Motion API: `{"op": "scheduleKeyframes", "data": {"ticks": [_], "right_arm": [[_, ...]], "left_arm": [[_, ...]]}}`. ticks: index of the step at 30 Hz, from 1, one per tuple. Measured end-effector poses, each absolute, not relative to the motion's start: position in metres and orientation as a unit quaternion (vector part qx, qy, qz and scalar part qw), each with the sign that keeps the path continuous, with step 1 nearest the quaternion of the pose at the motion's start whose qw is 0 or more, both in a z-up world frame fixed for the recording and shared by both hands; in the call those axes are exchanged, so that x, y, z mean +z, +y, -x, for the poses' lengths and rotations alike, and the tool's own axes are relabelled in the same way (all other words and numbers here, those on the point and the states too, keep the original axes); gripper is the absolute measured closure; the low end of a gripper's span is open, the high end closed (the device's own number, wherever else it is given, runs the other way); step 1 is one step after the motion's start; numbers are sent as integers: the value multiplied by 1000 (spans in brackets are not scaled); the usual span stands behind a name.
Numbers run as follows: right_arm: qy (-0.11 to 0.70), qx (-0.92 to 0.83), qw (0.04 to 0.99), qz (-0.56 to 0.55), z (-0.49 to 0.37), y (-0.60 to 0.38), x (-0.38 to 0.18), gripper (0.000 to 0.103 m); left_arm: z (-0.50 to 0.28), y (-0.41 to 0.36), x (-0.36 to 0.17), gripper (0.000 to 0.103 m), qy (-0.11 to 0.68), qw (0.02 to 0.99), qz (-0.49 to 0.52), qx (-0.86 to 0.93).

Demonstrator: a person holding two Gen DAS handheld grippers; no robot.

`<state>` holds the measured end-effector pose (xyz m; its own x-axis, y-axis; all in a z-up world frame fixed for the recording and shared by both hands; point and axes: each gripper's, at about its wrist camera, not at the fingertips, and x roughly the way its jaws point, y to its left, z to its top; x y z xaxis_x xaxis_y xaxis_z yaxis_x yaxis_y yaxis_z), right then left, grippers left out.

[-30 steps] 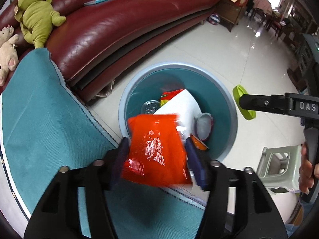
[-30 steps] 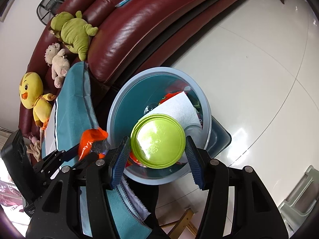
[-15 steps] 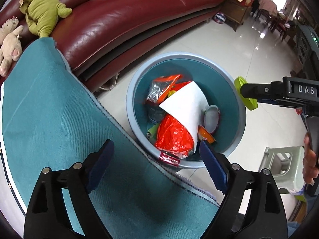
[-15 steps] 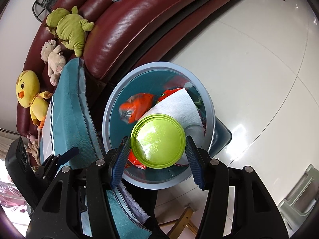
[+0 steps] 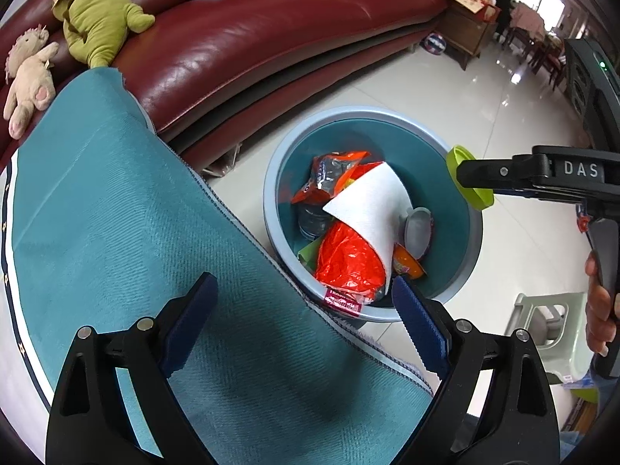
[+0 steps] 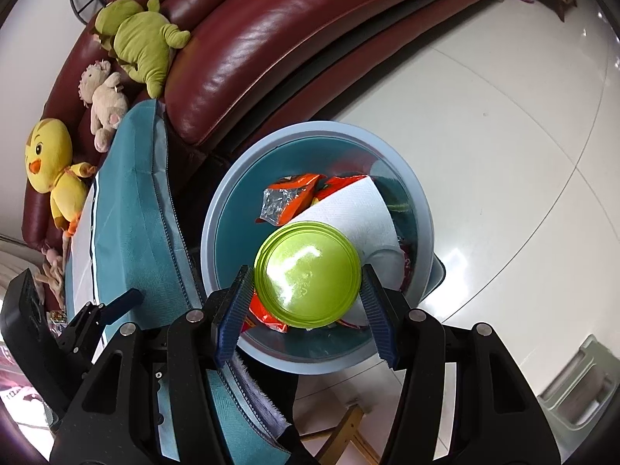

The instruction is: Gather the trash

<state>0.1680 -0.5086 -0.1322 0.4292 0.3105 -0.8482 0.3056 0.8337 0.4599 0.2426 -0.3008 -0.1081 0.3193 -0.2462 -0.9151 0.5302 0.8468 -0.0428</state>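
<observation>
Teal cloth (image 5: 128, 232) beside sofa (image 5: 271, 38); possibly tiled floor (image 6: 503, 135).

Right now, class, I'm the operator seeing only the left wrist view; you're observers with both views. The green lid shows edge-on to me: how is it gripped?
Observer: The right claw is shut on the green lid, one pad on each opposite edge.
Operator: Is it over the bin?
Observer: In the right wrist view it overlaps the trash bin opening and hides part of the paper towel.
Operator: Any toys I miss?
Observer: A yellow duck plush on the sofa.
</observation>
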Motion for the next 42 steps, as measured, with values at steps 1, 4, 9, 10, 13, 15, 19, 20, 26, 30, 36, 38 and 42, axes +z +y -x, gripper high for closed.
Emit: {"op": "scheduleKeyframes", "data": {"ticks": [1, 4, 9, 10, 13, 15, 19, 20, 26, 30, 36, 38, 42], "right_arm": [[535, 2, 795, -286, -169, -507, -132, 49], [537, 4, 797, -278, -173, -502, -132, 49], [538, 10, 798, -272, -178, -495, -131, 39], [536, 10, 799, -271, -178, -494, -130, 37], [536, 11, 801, -266, -178, -492, -129, 37], [536, 10, 801, -267, -178, -491, -128, 34], [535, 2, 801, -268, -173, -493, -125, 31], [535, 1, 801, -268, -172, -494, -125, 29], [536, -2, 803, -260, -158, -490, -115, 20], [530, -3, 815, -235, -144, -484, -103, 18], [485, -9, 863, -145, -114, -466, -68, 18], [482, -6, 864, -147, -105, -465, -62, 17], [475, -5, 869, -136, -86, -457, -51, 16]], "left_arm": [[-243, -300, -108, 11, 531, 801, -132, -242], [-242, -297, -106, 11, 529, 803, -129, -242], [-240, -292, -104, 11, 526, 806, -124, -241], [-240, -291, -104, 11, 526, 806, -123, -241], [-239, -288, -103, 11, 525, 808, -117, -242], [-238, -287, -103, 11, 525, 808, -115, -242], [-236, -284, -102, 11, 529, 806, -110, -241], [-235, -283, -102, 11, 531, 805, -107, -242], [-224, -274, -94, 11, 529, 809, -98, -236], [-213, -263, -80, 11, 518, 819, -94, -229], [-195, -241, -57, 10, 498, 837, -81, -209], [-189, -234, -52, 4, 495, 841, -78, -203], [-177, -224, -47, 4, 495, 843, -72, -196]]}}
